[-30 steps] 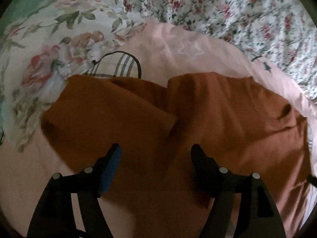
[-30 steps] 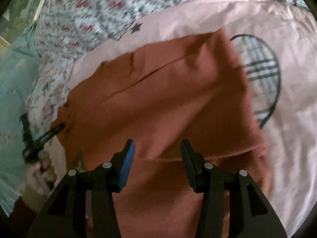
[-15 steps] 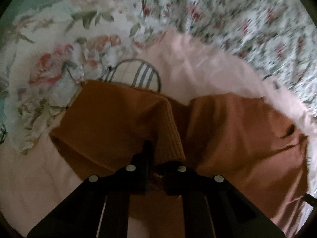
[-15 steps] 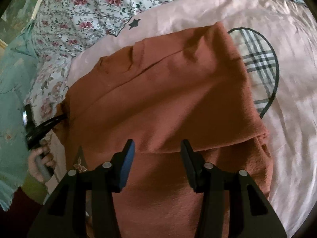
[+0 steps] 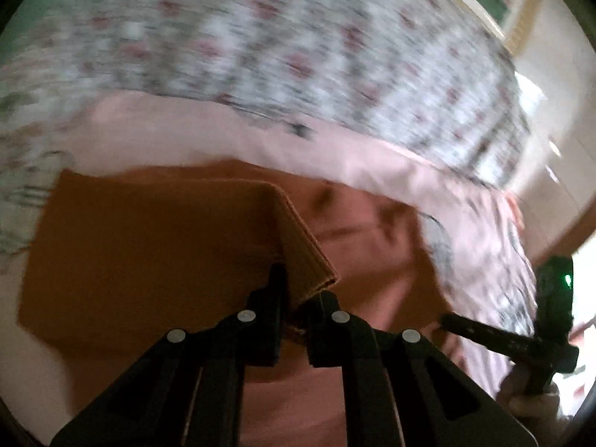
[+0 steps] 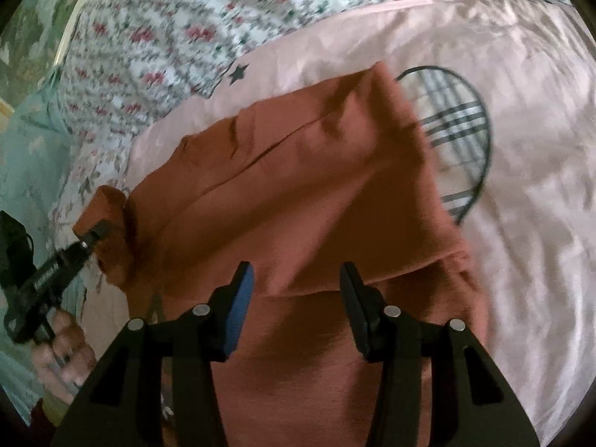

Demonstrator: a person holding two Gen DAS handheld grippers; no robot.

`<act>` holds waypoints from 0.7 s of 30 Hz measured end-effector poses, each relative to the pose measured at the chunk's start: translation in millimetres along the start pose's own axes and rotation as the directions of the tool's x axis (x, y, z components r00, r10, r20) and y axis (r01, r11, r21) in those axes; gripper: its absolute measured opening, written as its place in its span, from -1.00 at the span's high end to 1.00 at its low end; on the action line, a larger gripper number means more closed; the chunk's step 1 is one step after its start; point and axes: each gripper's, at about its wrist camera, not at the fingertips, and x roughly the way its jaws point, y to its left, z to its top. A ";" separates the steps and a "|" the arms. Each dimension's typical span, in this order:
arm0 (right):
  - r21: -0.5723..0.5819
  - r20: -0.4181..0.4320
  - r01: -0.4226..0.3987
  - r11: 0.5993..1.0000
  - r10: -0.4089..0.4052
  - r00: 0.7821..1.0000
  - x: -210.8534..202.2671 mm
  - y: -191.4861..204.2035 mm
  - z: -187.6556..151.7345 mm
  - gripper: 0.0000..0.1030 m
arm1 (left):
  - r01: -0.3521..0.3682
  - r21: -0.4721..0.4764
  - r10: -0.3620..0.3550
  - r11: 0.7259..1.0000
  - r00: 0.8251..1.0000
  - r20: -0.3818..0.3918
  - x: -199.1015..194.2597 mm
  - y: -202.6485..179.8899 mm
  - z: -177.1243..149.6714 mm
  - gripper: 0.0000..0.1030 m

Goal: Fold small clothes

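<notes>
1. The left gripper [image 5: 296, 300] is clamped on a ribbed cuff [image 5: 301, 246] of the rust top [image 6: 298, 193], which is lifted off the bedding.
2. The right gripper [image 6: 296, 290] is held open just above the top's folded edge.
3. The top is spread on a pink sheet [image 6: 521, 149], with a floral cover [image 6: 167, 37] beyond.

Pink sheet [image 6: 521, 119] with plaid oval print [image 6: 458, 130], black star [image 6: 238, 72]; floral bedspread [image 6: 178, 29] behind.
</notes>
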 end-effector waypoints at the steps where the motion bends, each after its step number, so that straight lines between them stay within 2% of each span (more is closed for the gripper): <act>1: 0.017 0.007 0.011 1.000 -0.011 1.000 -2.4 -6.7 1.1 0.04 | 0.021 0.022 -0.020 1.000 1.000 -0.020 13.7 -16.5 -1.0 0.86; 5: 0.080 0.024 0.025 0.997 -0.027 0.999 -12.0 -33.9 2.0 0.04 | 0.067 0.078 -0.060 0.995 0.993 -0.100 63.4 -58.6 -9.2 0.86; 8: 0.106 0.032 0.034 0.994 -0.038 0.999 -18.5 -48.0 2.5 0.04 | 0.060 0.117 -0.041 0.991 0.987 -0.158 104.4 -76.5 -14.9 0.85; 11: 0.114 0.038 0.032 0.993 -0.037 0.999 -21.6 -53.3 4.3 0.04 | 0.049 0.127 -0.017 0.991 0.970 -0.242 136.7 -77.3 -22.5 0.75; 14: 0.104 0.031 0.012 0.994 -0.016 0.999 -18.6 -50.5 7.0 0.04 | 0.069 0.096 -0.040 0.993 0.961 -0.274 132.5 -66.3 -31.3 0.59; 15: 0.098 0.028 0.003 0.995 -0.005 1.000 -16.4 -47.9 7.5 0.04 | 0.074 0.089 -0.047 0.993 0.961 -0.271 127.1 -63.5 -32.7 0.46; 16: 0.090 0.023 -0.003 0.996 0.001 1.000 -13.3 -44.7 8.3 0.04 | 0.078 0.083 -0.053 0.994 0.962 -0.268 118.8 -59.0 -34.3 0.24; 17: 0.084 0.018 -0.008 0.996 0.006 1.000 -10.7 -41.5 8.7 0.03 | 0.068 0.076 -0.047 0.995 0.965 -0.258 105.0 -51.8 -37.0 0.15; 21: 0.039 -0.018 -0.041 0.998 0.042 0.999 10.5 -21.9 14.0 -0.16 | 0.008 0.041 0.001 0.999 0.975 -0.223 56.4 -15.4 -51.4 0.10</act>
